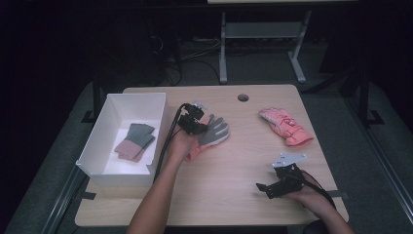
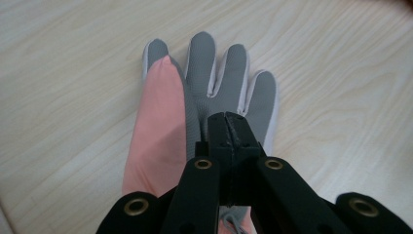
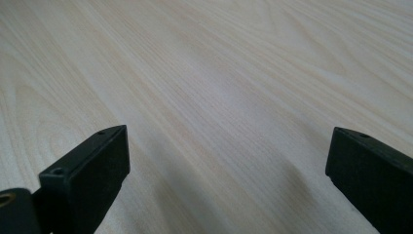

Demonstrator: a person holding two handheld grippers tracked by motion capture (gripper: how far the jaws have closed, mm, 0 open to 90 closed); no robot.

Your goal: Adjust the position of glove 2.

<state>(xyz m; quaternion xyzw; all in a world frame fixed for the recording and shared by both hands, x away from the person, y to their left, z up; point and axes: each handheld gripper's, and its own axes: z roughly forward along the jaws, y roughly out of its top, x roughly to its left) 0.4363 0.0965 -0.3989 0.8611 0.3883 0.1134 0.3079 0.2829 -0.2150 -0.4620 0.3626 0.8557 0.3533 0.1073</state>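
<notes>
step: my left tool [image 2: 228,127] clenched on the grey-and-pink glove [image 2: 204,92] mid-surface [image 1: 229,170] | right tool [image 3: 226,161] released, idle | next, I judge: lift glove toward white bin [image 1: 97,141], holding folded gloves [image 1: 135,141]

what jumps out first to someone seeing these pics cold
Mid-table, the left tool is shut on a grey and pink glove, palm up with its fingers spread. A second pink glove lies apart toward the far right, and a white bin at the left edge holds folded grey and pink cloth. The right tool rests open near the front right.
</notes>
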